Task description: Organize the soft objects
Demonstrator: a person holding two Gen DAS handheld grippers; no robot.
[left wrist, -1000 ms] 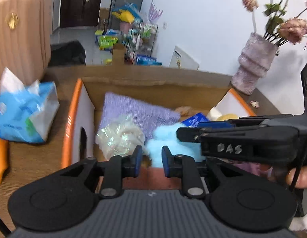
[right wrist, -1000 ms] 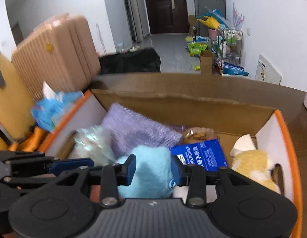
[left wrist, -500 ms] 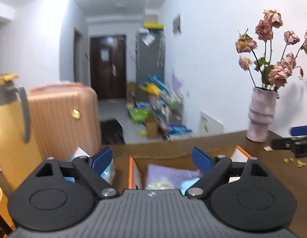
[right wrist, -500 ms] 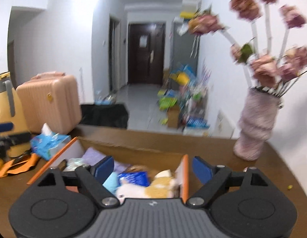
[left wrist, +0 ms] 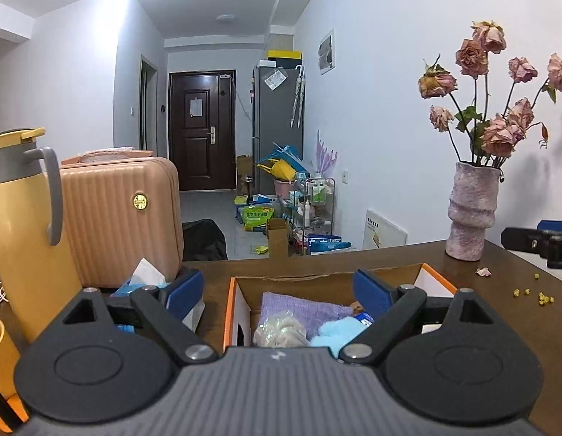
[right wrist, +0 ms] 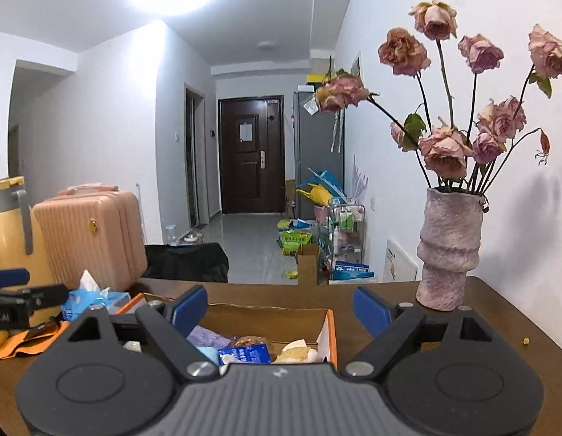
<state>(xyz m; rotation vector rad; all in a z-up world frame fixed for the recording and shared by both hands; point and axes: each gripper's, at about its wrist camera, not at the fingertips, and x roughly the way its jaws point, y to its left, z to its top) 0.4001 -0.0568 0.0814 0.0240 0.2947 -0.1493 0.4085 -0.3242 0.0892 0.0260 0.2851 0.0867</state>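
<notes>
In the left wrist view the left gripper (left wrist: 279, 292) hung above the cardboard box (left wrist: 231, 309) with jaws wide and empty, the purple cloth (left wrist: 299, 307), crinkly bundle (left wrist: 281, 330) and blue plush (left wrist: 335, 328) already inside; any next reach should probably pass the yellow thermos (left wrist: 23, 225) and tissue pack (left wrist: 144, 278) without brushing them. In the right wrist view the right gripper (right wrist: 281, 309) likewise stood wide and empty over the box's blue packet (right wrist: 244, 355) and cream toy (right wrist: 297, 354), so I judged packing nearly done, the vase (right wrist: 449, 250) of 1 dried bouquet being near on the counter (right wrist: 498, 312).

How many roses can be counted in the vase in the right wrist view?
9 roses in the vase: one top centre, two upper right, one upper left, one drooping far left, one small left of centre, three clustered low; others may be hidden behind them.
</notes>
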